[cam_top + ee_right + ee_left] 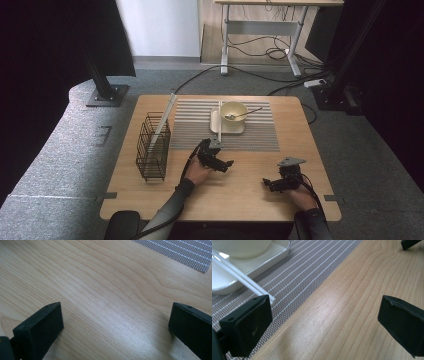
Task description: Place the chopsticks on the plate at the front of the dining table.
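Both units idle, nothing held: left hand-held gripper (216,161) wide beside chopsticks (242,280); right hand-held gripper (281,182) wide at five o'clock on surface (240,195).

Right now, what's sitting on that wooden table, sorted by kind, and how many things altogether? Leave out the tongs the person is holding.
Wire basket: 1
Striped mat: 1
Tray: 1
Bowl: 1
Spoon: 1
White sticks: 2, one in the basket, one by the tray
Total: 7
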